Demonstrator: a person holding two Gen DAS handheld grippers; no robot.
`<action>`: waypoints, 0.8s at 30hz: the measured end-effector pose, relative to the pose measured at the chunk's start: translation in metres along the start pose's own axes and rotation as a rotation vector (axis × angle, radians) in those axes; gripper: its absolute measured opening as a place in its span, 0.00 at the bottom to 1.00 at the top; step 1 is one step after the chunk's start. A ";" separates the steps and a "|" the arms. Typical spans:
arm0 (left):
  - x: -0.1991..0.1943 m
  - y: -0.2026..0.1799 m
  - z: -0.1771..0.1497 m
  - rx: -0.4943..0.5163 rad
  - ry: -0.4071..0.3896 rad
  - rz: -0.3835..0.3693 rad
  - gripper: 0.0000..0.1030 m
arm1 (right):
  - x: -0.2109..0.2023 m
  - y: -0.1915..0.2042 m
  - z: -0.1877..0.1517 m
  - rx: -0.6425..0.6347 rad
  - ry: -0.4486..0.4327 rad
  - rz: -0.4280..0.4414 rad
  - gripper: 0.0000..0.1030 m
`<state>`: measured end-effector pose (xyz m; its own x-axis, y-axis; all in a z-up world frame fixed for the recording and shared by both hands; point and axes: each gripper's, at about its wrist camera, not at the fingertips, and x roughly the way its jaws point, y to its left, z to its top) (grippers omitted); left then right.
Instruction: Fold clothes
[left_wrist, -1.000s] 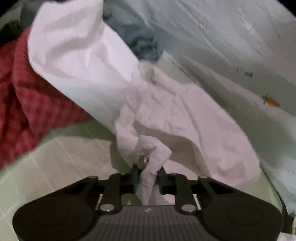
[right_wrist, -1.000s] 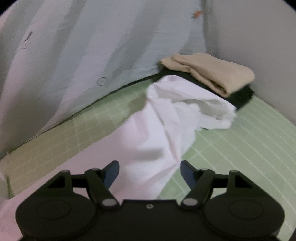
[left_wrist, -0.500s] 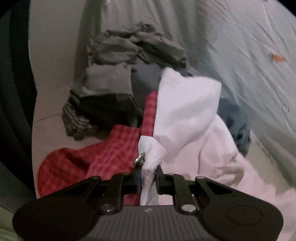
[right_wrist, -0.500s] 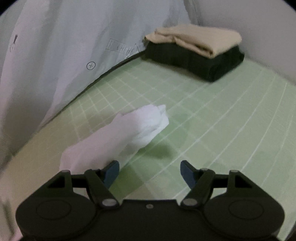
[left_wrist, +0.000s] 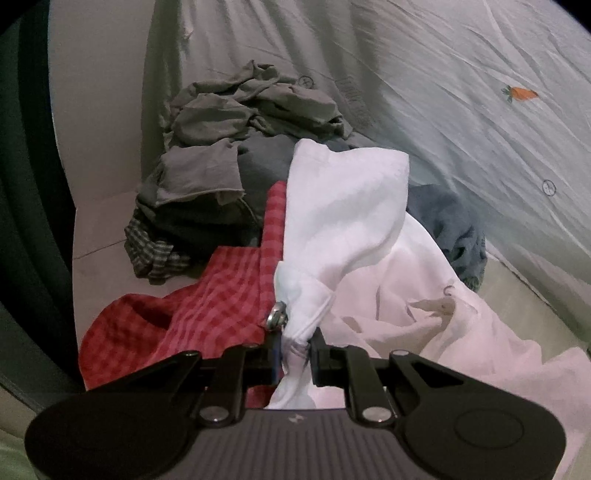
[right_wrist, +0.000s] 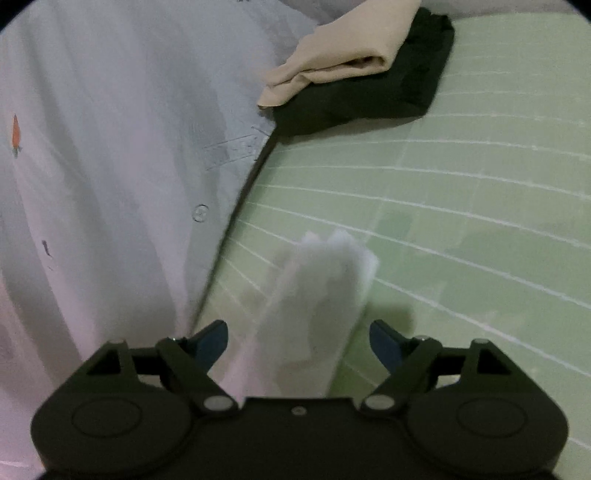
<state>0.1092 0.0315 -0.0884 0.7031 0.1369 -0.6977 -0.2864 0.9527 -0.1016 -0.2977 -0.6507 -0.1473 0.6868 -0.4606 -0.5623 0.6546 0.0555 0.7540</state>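
My left gripper (left_wrist: 295, 350) is shut on a bunched edge of a white garment (left_wrist: 343, 221), which rises ahead of the fingers and trails off to the right. My right gripper (right_wrist: 299, 334) is open, its blue-padded fingers (right_wrist: 210, 338) apart. A blurred end of the white garment (right_wrist: 321, 291) lies on the green grid mat (right_wrist: 461, 221) between and ahead of the fingers, untouched by them.
Behind the white garment lie a red checked cloth (left_wrist: 207, 295) and a heap of grey and dark clothes (left_wrist: 236, 147). A pale sheet with a carrot print (left_wrist: 480, 110) hangs at the back. A folded beige cloth (right_wrist: 351, 48) tops a folded black one (right_wrist: 388, 92).
The left gripper has lifted and swung left with the white garment, bringing the clothes heap into view. The garment has slid off the mat toward the right gripper, which stayed open.
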 end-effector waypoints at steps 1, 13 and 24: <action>-0.001 -0.001 -0.001 0.000 0.000 -0.001 0.17 | 0.004 0.000 0.003 0.016 0.006 0.015 0.82; -0.024 -0.014 0.053 -0.056 -0.077 -0.034 0.16 | 0.010 0.087 0.051 -0.198 -0.092 0.055 0.05; -0.038 -0.118 0.061 0.446 -0.020 -0.232 0.29 | -0.038 0.088 0.071 -0.538 -0.296 -0.371 0.07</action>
<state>0.1558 -0.0698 -0.0064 0.7292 -0.0915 -0.6781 0.1821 0.9812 0.0635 -0.2883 -0.6916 -0.0354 0.3246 -0.7505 -0.5757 0.9456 0.2431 0.2161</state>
